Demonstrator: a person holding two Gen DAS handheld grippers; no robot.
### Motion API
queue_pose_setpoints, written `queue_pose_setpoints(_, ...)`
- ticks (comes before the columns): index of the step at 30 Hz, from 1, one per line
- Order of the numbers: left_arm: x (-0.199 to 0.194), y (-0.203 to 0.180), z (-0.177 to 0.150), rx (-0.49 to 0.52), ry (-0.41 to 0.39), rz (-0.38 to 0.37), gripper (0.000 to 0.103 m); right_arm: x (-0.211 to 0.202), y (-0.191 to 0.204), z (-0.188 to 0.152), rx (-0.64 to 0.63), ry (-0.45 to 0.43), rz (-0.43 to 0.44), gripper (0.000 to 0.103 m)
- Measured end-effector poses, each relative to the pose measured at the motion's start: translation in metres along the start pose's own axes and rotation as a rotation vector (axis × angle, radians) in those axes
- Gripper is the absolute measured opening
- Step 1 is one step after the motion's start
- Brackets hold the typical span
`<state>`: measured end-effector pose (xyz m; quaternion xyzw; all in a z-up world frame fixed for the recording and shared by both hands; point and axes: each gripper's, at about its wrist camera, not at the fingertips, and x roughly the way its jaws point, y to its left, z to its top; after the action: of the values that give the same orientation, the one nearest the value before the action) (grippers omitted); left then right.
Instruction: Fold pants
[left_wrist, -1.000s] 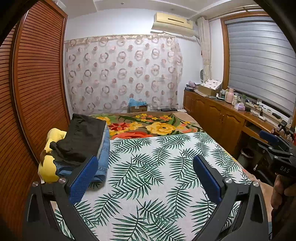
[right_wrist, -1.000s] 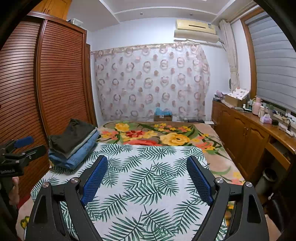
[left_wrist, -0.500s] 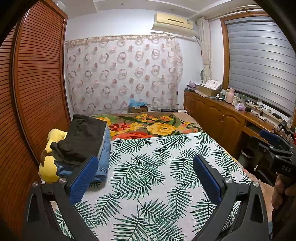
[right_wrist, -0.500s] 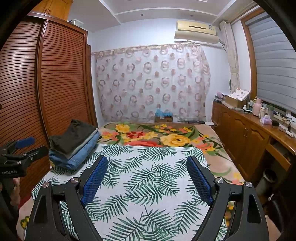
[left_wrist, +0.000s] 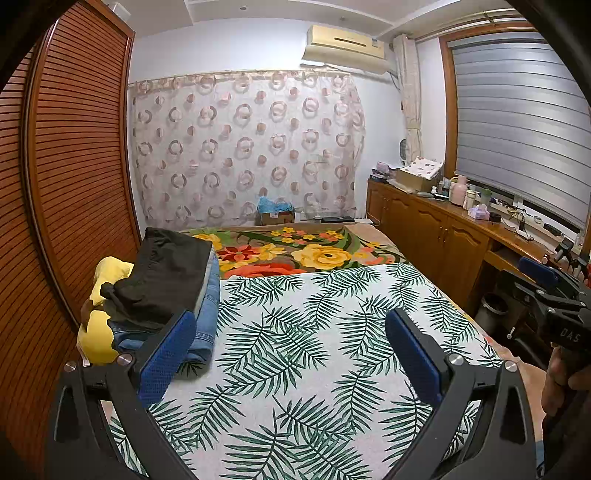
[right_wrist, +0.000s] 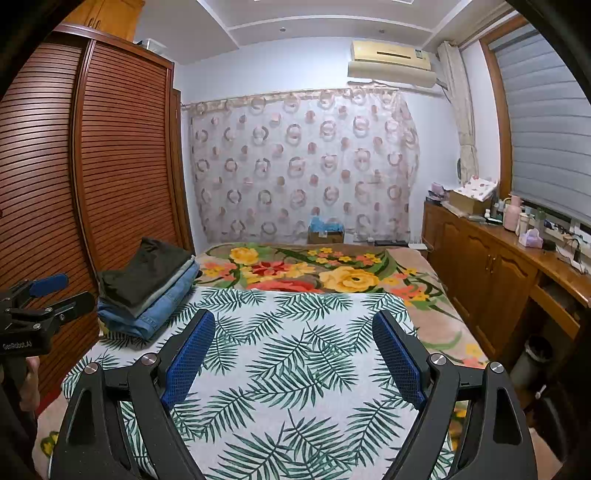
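A stack of folded pants (left_wrist: 166, 284), dark ones on top of blue jeans, lies on the left side of the bed; it also shows in the right wrist view (right_wrist: 147, 288). My left gripper (left_wrist: 290, 325) is open and empty, held above the palm-leaf sheet (left_wrist: 295, 350), with its left finger just right of the stack. My right gripper (right_wrist: 293, 325) is open and empty above the same sheet (right_wrist: 295, 362), to the right of the stack. Each gripper shows at the other view's edge.
A yellow cloth (left_wrist: 99, 332) lies beside the stack at the bed's left edge. A slatted wooden wardrobe (right_wrist: 92, 166) stands left. A wooden cabinet (left_wrist: 443, 236) with bottles runs along the right. A floral blanket (right_wrist: 314, 269) covers the far bed.
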<state>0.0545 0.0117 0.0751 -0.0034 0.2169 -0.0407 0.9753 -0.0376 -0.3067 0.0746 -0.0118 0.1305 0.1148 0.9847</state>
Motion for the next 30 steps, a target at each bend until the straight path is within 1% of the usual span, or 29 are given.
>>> queue_pose_setpoints(30,0.0002,-0.0019,-0.0011,0.001,0.000,0.000,0.102,-0.0008,0.0018,-0.0019,0.004,-0.005,-0.002,0.088)
